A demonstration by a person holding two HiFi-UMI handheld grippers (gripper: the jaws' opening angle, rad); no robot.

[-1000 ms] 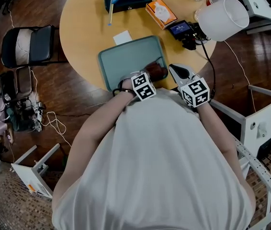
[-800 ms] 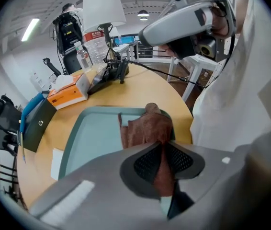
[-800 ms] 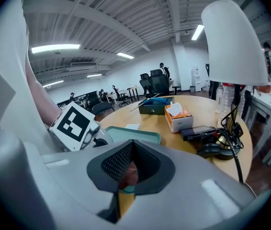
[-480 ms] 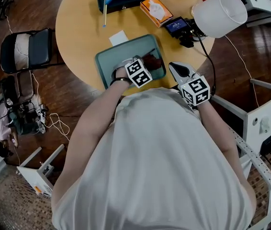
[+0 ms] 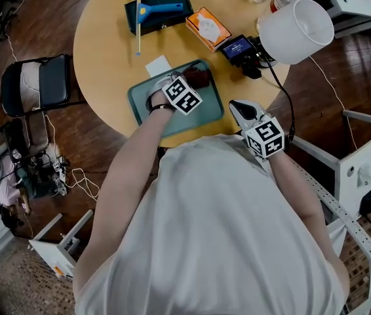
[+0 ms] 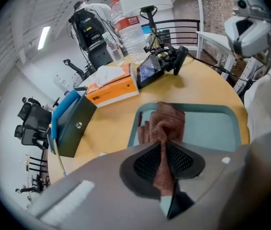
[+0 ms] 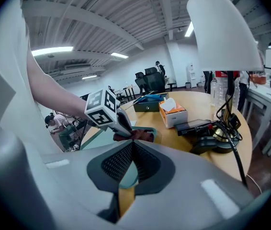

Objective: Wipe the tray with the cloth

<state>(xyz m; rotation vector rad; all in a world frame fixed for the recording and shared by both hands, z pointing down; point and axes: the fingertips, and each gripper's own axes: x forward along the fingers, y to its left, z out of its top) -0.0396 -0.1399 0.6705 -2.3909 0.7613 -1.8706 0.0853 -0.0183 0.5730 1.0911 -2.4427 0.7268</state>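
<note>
Currently, the outstretched left claw (image 5: 187,79) points steeply down at the tray's (image 5: 145,107) far corner, clamping the cloth (image 5: 200,77). The right claw (image 5: 241,109), closed and empty, hovers beside the tray's near corner.

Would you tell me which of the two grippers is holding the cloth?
The left gripper, clamped on the brown cloth over the tray; the right gripper holds nothing.

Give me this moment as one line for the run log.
left gripper: jaws shut on cloth | cloth: on tray, near far rim | right gripper: jaws shut, empty, beside tray
</note>
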